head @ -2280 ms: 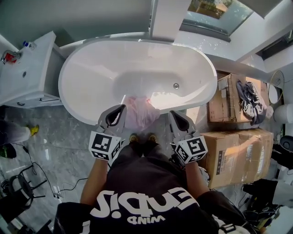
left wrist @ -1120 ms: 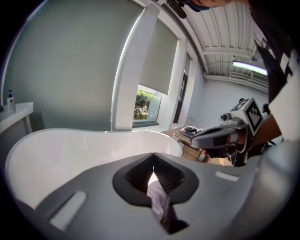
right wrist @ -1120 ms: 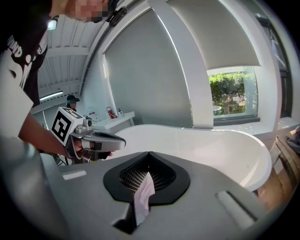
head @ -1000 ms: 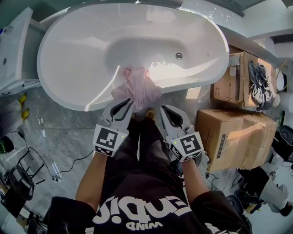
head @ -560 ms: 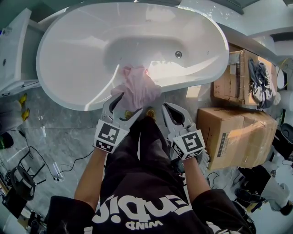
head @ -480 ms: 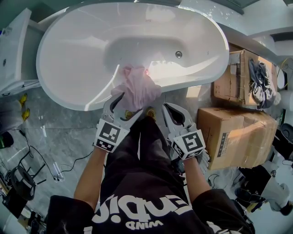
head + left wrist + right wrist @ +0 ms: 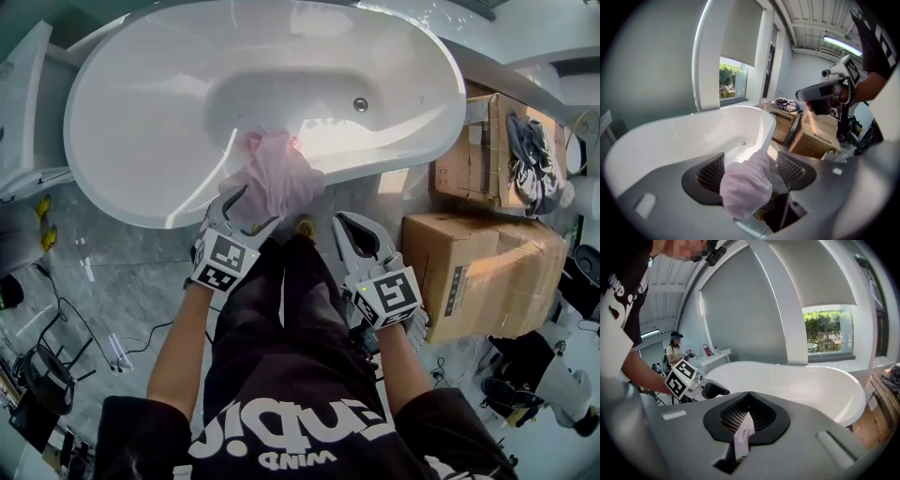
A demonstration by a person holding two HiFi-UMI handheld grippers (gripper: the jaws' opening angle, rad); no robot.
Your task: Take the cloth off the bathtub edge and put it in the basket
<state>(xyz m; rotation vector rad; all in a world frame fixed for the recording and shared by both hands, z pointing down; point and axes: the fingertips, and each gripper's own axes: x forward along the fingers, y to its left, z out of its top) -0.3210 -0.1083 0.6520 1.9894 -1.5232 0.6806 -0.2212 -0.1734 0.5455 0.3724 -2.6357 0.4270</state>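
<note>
Left gripper (image 7: 751,169): jaws just been opening, now spread wide, 2 pads either side of pink cloth (image 7: 277,173), not squeezing it. Cloth draped over near rim of tub (image 7: 141,103), 1 part hanging inside, other outside toward floor. Right gripper (image 7: 748,401): jaws together, off tub, beside person's legs, right of cloth; pale sliver shows in slit between jaws, cannot tell what. 2 cardboard boxes (image 7: 487,272) right of tub.
</note>
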